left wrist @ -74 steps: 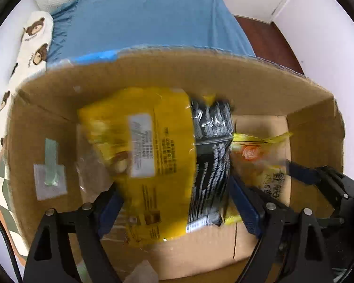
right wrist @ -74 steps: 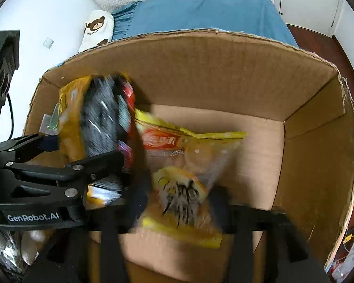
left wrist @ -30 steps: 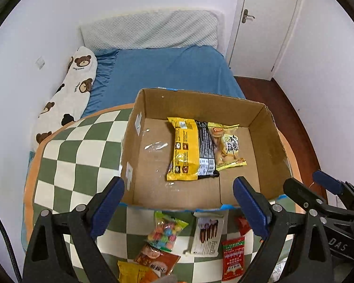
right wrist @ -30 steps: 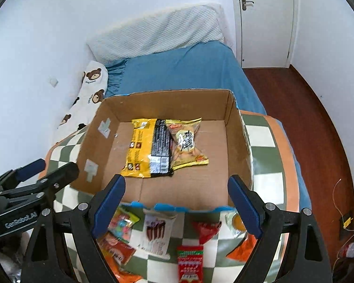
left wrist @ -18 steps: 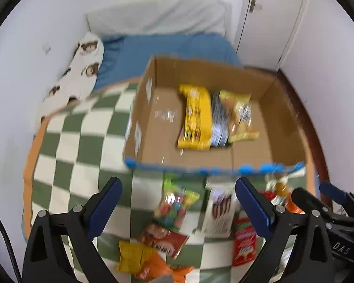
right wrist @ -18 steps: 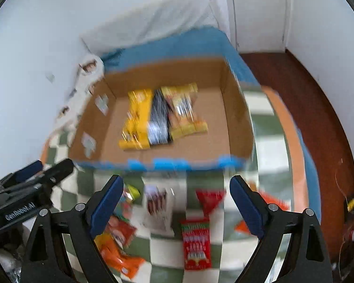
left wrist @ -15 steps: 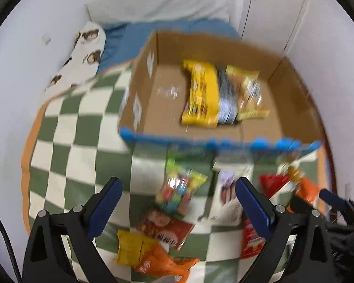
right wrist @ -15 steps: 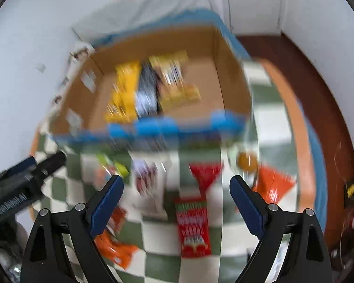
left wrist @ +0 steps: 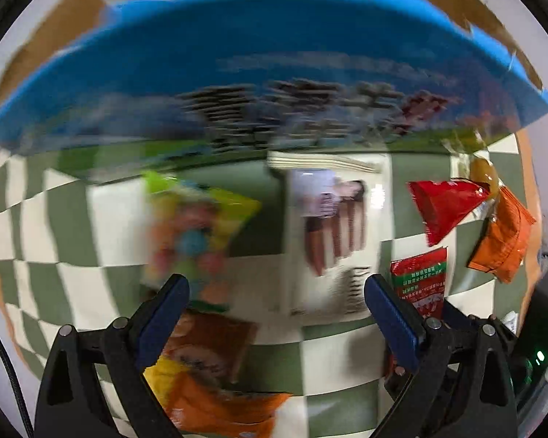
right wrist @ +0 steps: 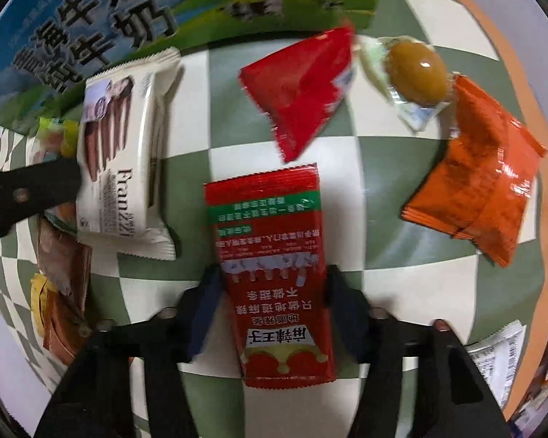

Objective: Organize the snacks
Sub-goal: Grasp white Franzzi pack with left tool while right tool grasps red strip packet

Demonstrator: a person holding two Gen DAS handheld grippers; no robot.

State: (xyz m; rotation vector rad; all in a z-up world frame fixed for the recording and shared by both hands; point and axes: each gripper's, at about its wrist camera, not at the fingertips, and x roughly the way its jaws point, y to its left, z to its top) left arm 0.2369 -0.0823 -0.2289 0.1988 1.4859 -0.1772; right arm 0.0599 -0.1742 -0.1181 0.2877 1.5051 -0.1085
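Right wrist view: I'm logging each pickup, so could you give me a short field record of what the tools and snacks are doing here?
surface: green and white checked cloth
right tool: jaws closing, either side of the red rectangular snack packet with a green band; contact unclear
left tool: open, above the blurred white wafer packet, holding nothing
left of red packet: that white wafer packet
beyond it: red triangular pouch
right side: orange foil pouch, wrapped olive-brown sweet
box: blue printed carton wall
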